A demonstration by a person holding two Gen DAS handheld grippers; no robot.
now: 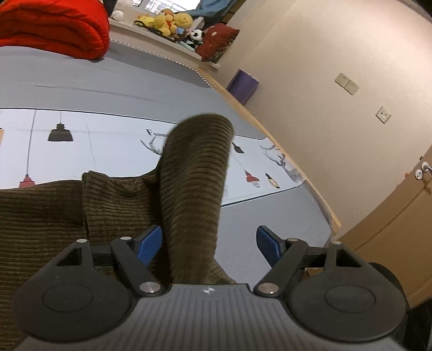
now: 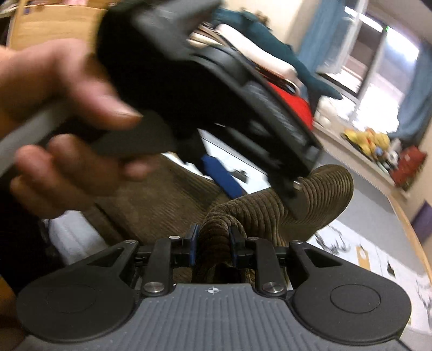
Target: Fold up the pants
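Observation:
The olive-brown corduroy pants (image 1: 189,183) lie on the bed, with one part raised in a hump between my left gripper's fingers. My left gripper (image 1: 209,243) is open, its blue pads wide apart; the fabric runs between them, close to the left pad (image 1: 148,243). My right gripper (image 2: 212,240) is shut on a bunched fold of the pants (image 2: 270,210) and holds it lifted. In the right wrist view the left gripper's body (image 2: 205,89) and the hand (image 2: 62,108) holding it fill the upper left, blurred, just above the pants.
The bed has a grey sheet with a white printed band (image 1: 102,151). A folded red blanket (image 1: 51,27) lies at the far left. Stuffed toys (image 1: 172,21) and a red cushion (image 1: 218,40) sit on the ledge behind. The bed's wooden edge (image 1: 280,145) and wall are right.

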